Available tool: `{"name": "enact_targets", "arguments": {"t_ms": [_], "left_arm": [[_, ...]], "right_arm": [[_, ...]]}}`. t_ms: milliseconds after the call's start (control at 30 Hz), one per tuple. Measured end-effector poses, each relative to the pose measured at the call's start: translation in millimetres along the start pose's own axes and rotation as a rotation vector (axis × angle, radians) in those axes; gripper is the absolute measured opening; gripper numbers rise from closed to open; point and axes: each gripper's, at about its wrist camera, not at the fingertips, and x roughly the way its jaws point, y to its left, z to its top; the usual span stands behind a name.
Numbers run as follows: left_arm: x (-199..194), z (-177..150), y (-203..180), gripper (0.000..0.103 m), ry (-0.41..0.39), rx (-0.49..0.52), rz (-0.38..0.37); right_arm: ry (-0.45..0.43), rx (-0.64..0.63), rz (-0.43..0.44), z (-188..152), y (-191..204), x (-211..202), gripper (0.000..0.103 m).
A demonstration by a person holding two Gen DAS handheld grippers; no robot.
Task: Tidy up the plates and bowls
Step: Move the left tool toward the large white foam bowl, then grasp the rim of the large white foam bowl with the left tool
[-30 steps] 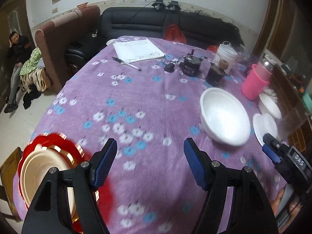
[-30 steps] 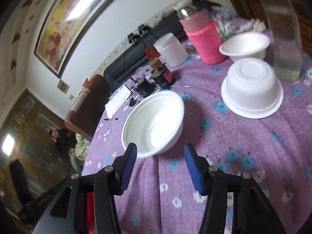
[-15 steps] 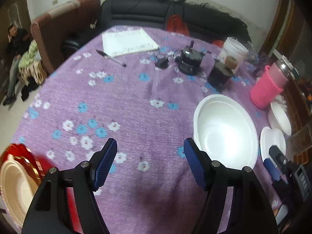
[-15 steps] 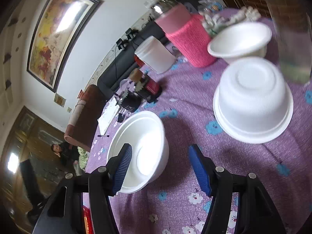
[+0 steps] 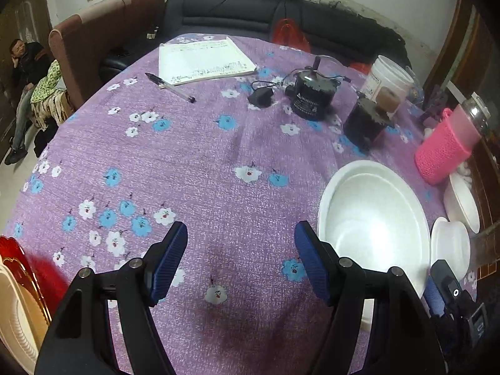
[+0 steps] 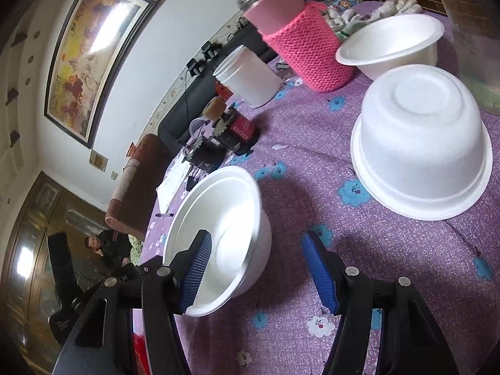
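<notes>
A large white foam bowl [image 5: 373,218] stands upright on the purple flowered tablecloth [image 5: 187,162]. My left gripper [image 5: 240,262] is open and empty, just left of it. In the right wrist view the same bowl [image 6: 218,237] lies by my right gripper's left finger. My right gripper [image 6: 256,272] is open and empty. An upside-down white bowl [image 6: 422,143] sits ahead to the right, an upright white bowl [image 6: 393,42] behind it. A cream plate on a red plate [image 5: 18,306] lies at the left wrist view's lower left.
A pink knit-sleeved bottle [image 5: 447,150], a white tub [image 5: 387,84], two black devices [image 5: 312,93], a notebook [image 5: 203,57] and a pen [image 5: 170,87] lie on the far side. A sofa [image 5: 281,28] stands behind the table. The right gripper's body [image 5: 453,297] shows at lower right.
Both grippers have moved forward over the table. The large bowl is now closer to both; the upside-down bowl looms larger on the right. The red plate has slid to the frame's edge.
</notes>
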Motion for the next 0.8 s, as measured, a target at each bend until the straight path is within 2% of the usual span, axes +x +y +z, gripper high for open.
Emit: {"name": "enact_targets", "arguments": {"t_ms": [133,600,700,767,800], "left_arm": [[0,-3,-4,0.071,-0.005,0.015,-0.009],[-3,-11,-13,0.071,-0.051,0.063,0.034],[-4,-13,-14,0.071,-0.07,0.072,0.039],[-4,-13,-13,0.071,-0.078,0.069,0.034],[-4,-13,-13,0.071,-0.082,0.068,0.034]], "right_arm": [[-0.012,-0.01,-0.009,-1,2,1,0.064],[-0.023,-0.074,-0.052,-10,12,10,0.061],[-0.033,-0.083,-0.068,-11,13,9,0.053],[-0.043,-0.09,-0.085,-11,13,9,0.044],[-0.044,-0.092,-0.094,-11,12,9,0.043]]}}
